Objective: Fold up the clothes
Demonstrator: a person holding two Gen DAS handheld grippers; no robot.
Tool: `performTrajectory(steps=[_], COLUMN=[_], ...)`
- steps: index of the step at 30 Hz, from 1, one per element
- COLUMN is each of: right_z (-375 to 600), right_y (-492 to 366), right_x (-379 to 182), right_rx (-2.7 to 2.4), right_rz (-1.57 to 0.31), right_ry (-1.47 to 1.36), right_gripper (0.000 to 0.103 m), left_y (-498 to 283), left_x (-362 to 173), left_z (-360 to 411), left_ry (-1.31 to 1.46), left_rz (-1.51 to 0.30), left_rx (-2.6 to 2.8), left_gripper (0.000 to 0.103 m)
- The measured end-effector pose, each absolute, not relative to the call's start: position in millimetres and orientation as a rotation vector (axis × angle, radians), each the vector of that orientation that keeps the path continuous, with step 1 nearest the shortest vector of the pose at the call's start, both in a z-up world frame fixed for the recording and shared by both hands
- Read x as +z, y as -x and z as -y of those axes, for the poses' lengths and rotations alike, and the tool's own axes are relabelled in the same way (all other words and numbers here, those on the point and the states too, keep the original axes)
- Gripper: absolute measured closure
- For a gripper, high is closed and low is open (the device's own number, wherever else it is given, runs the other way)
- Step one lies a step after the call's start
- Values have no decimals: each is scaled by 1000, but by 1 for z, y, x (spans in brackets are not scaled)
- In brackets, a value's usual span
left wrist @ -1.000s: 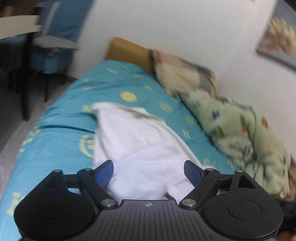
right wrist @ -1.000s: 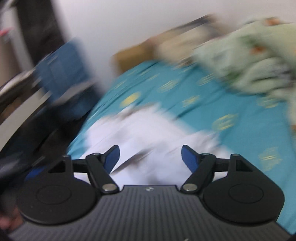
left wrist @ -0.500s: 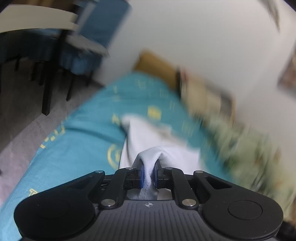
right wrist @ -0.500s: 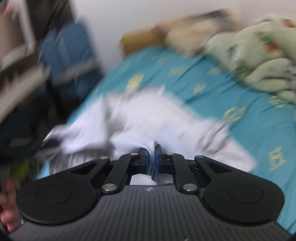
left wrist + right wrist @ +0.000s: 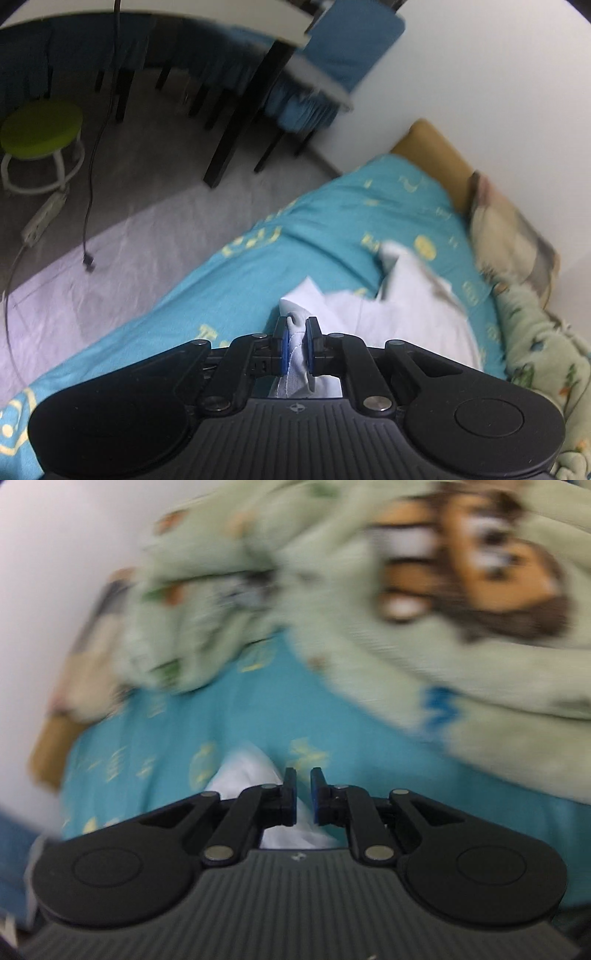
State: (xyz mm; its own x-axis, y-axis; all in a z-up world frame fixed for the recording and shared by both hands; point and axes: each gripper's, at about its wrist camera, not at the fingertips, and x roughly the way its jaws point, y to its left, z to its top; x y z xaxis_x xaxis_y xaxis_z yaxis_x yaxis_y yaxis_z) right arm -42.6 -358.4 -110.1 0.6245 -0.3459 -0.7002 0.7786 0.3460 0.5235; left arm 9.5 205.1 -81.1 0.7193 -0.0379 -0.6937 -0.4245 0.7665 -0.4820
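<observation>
White cloth of the shirt (image 5: 402, 317) is pinched tight between the pads of the left gripper (image 5: 296, 343), which was wide open a second ago, and the rest of the shirt lies spread on the blue bed sheet (image 5: 325, 236). The right gripper (image 5: 303, 797) is almost shut with a thin gap; white cloth shows under it, but its grip cannot be told. Both views have swung, so the shirt is likely being lifted or pulled over for a fold.

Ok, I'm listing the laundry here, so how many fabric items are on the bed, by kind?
garment, white: 1
blanket, green: 1
pillow: 1
sheet, teal: 1
Total: 4
</observation>
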Motion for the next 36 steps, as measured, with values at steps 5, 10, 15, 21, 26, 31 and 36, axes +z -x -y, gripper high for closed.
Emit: performTrajectory(steps=[5, 10, 15, 21, 26, 31, 36], right_z=[347, 322, 287, 258, 263, 262, 270], right_y=[34, -5, -67, -122, -147, -155, -129], right_x=[-98, -76, -67, -84, -113, -130, -119], right_rx=[-665, -369, -70, 15, -28, -90, -112], right_rz=[-519, -583, -733, -808, -830, -836, -775], right_ry=[-890, -800, -666, -433, -330, -261, -316], right_gripper=[48, 36, 37, 37, 37, 38, 46], left_y=[-4, -14, -75, -156, -186, -195, -186], left_x=[-66, -41, -41, -83, -127, -155, -147], left_z=[-200, -176, -113, -48, -27, -28, -32], left_ry=[641, 541, 323, 152, -1, -35, -63], left_rz=[-724, -650, -707, -792, -801, -826, -802], left_rx=[250, 181, -26, -182, -203, -195, -172], left_gripper=[49, 23, 21, 21, 21, 31, 87])
